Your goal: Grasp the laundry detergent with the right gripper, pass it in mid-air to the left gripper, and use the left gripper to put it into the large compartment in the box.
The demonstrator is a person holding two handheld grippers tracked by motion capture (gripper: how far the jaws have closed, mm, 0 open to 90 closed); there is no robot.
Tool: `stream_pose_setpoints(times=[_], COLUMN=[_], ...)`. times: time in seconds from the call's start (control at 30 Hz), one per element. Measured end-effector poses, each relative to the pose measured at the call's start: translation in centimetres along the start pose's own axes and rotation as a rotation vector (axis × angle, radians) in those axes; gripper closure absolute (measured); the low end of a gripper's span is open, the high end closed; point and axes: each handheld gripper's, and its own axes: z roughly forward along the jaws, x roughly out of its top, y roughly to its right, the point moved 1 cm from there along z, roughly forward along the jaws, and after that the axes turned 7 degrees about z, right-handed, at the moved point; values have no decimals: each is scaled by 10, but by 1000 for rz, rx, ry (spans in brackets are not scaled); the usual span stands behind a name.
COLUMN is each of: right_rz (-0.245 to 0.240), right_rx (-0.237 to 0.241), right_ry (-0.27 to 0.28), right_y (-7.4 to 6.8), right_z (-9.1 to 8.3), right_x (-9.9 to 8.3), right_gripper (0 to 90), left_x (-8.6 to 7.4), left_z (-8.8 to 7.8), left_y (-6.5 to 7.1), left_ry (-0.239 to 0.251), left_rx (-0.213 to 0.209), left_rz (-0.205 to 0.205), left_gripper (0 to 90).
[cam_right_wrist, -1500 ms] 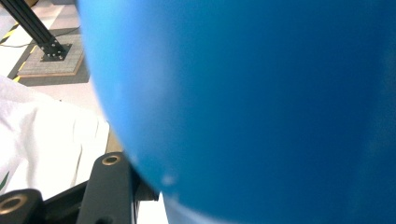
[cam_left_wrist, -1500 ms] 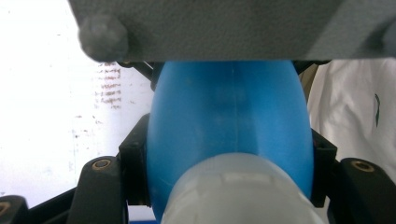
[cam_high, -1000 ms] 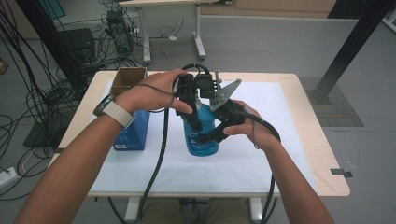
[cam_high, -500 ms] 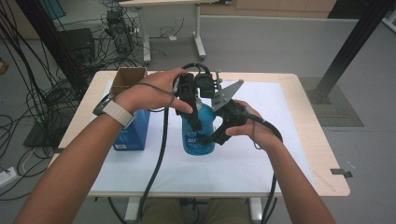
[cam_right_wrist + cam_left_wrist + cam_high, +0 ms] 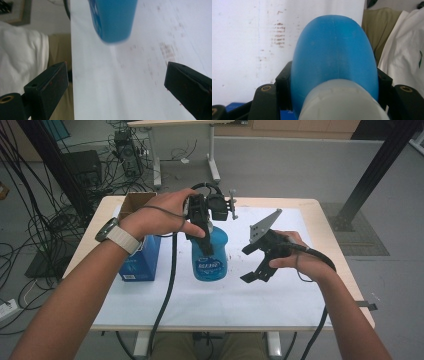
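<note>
A blue bottle [image 5: 210, 259] with a white label stands upright on the white sheet [image 5: 280, 292] at the table's middle. My left gripper [image 5: 204, 231] comes down on it from above and is shut on its upper part. In the left gripper view the black jaws press both sides of the blue bottle [image 5: 334, 50], just past its whitish cap [image 5: 339, 102]. My right gripper [image 5: 247, 265] hovers to the bottle's right, apart from it. Its jaws have just been opening and now stand wide with nothing between them. The right gripper [image 5: 115, 82] looks past the bottle's base [image 5: 112, 20].
A blue carton [image 5: 142, 261] stands left of the bottle, with an open cardboard box [image 5: 134, 202] behind it. The wooden table [image 5: 327, 227] ends just beyond the sheet on the right. Cables and desk legs fill the floor behind.
My right gripper has let go of the bottle, opened wide and moved off to the right. The left hand and the bottle have stayed put.
</note>
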Motion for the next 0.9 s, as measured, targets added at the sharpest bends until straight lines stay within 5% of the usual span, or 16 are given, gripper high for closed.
stream_pose_setpoints(times=[0.2, 0.67, 0.9], right_rz=[34, 46, 48], right_rx=[-86, -190, -205], right_ry=[-166, -348, -370], right_y=[4, 15, 18], right_z=[-12, -33, -39], right_x=[-14, -22, -24], right_gripper=[54, 62, 62], left_x=[-3, -13, -16], left_z=[-7, -31, -46], left_y=[-6, -17, -26], left_ry=[-52, -113, -125], left_rx=[31, 75, 114], left_rz=[-83, -287, -417], left_gripper=[377, 377, 377])
